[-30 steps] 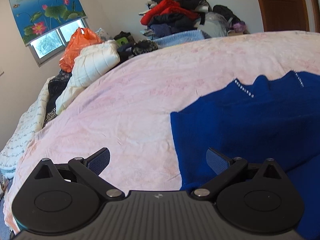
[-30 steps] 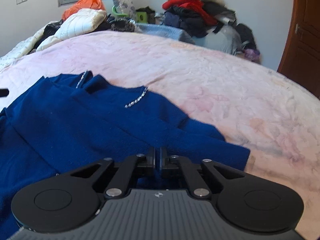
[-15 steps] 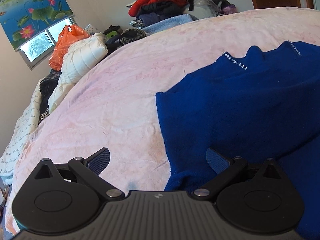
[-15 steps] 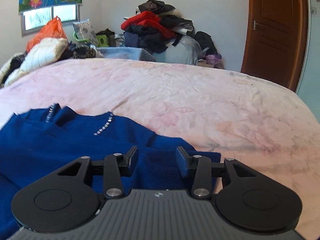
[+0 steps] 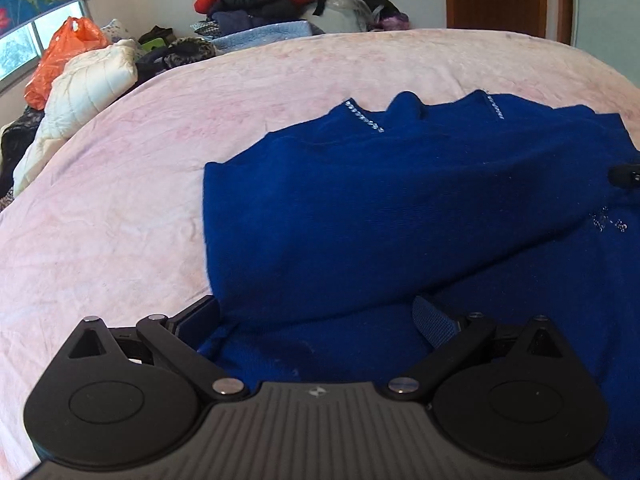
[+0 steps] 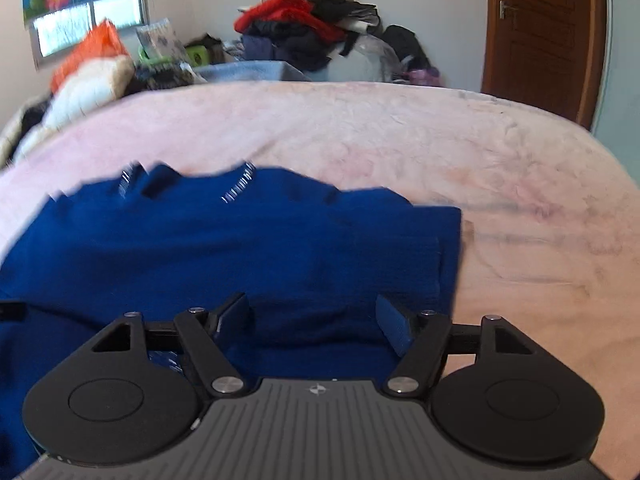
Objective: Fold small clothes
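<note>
The blue sweater [image 5: 400, 216] lies partly folded on the pink bed [image 5: 120, 184]. The left hand-held gripper [image 5: 316, 320] gapes wide over its near edge; the right hand-held gripper [image 6: 316, 320] also stands wide, above the fabric.

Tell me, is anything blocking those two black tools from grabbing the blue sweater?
Nothing visible does. The dark blue knitted sweater lies right between the open fingers of the left tool and the right tool on the pink bedspread.
</note>
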Tool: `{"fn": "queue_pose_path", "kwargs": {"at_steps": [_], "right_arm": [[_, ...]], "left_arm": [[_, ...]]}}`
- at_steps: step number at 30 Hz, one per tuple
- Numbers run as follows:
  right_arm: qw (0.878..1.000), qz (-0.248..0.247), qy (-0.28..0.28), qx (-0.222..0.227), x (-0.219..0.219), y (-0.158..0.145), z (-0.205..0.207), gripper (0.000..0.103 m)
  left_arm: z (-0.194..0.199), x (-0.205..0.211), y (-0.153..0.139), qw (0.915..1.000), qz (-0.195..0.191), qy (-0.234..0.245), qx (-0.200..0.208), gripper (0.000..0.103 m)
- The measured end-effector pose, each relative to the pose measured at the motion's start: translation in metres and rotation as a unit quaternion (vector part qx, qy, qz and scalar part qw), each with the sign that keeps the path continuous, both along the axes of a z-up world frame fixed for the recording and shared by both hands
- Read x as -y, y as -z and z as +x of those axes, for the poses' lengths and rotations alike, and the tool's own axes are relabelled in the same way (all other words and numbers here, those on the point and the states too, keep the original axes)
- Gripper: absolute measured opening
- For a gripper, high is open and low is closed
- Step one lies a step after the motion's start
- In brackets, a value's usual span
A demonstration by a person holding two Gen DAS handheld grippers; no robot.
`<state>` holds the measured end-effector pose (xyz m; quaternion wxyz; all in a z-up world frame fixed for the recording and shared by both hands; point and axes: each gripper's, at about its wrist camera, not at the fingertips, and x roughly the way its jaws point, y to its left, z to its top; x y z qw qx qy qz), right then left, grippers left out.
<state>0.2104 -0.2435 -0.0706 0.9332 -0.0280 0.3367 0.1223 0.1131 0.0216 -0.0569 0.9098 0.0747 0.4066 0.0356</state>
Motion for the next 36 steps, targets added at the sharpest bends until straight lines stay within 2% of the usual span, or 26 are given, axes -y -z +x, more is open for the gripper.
{"fn": "queue_pose_path", "kwargs": {"at_steps": [3,7,9,12,13,16,19,25,32,36], "right_arm": [[1.000,0.003,0.018,0.004,-0.001,-0.009,-0.009,0.076],[1.000,0.014,0.006,0.015,-0.002,-0.013,-0.031,0.083],[1.000,0.013,-0.002,0.006,-0.003,-0.011,-0.037,0.083],[1.000,0.020,0.015,-0.010,-0.005,-0.007,-0.046,0.084],[0.999,0.033,0.019,-0.011,-0.004,-0.008,-0.051,0.084],[0.995,0.095,0.032,-0.017,-0.002,-0.013,-0.069,0.098],[0.991,0.130,0.028,-0.017,-0.005,-0.014,-0.088,0.099],[0.993,0.119,0.013,-0.019,-0.010,-0.014,-0.120,0.099],[0.994,0.109,0.017,-0.006,0.005,-0.021,-0.156,0.099],[0.993,0.116,0.012,0.001,0.015,-0.025,-0.178,0.100]], "left_arm": [[-0.010,-0.009,-0.007,0.9999,-0.009,-0.006,-0.002,0.103],[-0.022,-0.015,-0.007,0.9995,-0.026,-0.002,-0.019,0.103],[-0.029,-0.014,-0.006,0.9992,-0.033,0.003,-0.025,0.103],[-0.043,-0.012,-0.007,0.9990,-0.034,0.013,-0.027,0.103],[-0.048,-0.011,-0.008,0.9988,-0.036,0.015,-0.029,0.103],[-0.059,-0.009,-0.009,0.9980,-0.045,0.026,-0.037,0.103],[-0.069,-0.007,-0.010,0.9974,-0.053,0.029,-0.039,0.103],[-0.081,-0.018,-0.015,0.9948,-0.085,0.014,-0.054,0.103],[-0.105,-0.041,-0.019,0.9852,-0.144,0.015,-0.093,0.103],[-0.121,-0.050,-0.021,0.9814,-0.153,0.024,-0.113,0.103]]}}
